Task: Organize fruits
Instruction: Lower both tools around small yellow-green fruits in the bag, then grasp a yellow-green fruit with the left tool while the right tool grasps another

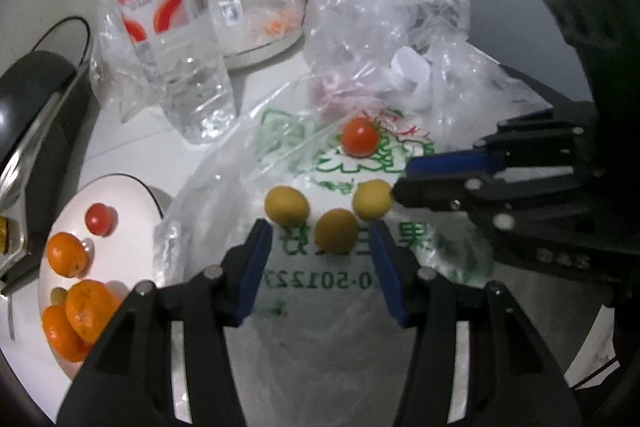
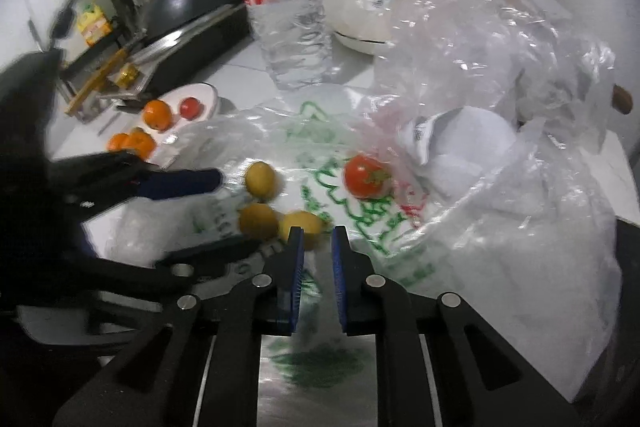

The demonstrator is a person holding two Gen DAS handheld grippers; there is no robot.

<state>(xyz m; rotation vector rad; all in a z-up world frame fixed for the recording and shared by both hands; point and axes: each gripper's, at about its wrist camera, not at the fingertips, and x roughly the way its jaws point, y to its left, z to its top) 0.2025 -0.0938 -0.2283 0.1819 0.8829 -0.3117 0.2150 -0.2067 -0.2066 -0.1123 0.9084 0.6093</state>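
- White surface (image 1: 132,155) carries printed plastic bag (image 1: 340,291) with three yellow fruits (image 1: 335,230) at centre; plate (image 1: 132,227) at 9 o'clock
- Left tongs (image 1: 320,259): half open, empty, framing the nearest fruit
- Right tongs (image 2: 318,259): closed, empty
- Step in hand: picking; next calls for descent, then closure

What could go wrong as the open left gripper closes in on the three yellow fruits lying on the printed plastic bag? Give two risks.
1. The middle yellow fruit sits close to its neighbours, so the left gripper may knock one rolling.
2. The printed plastic bag is loose and crinkled; a finger could snag it and drag the tomato.
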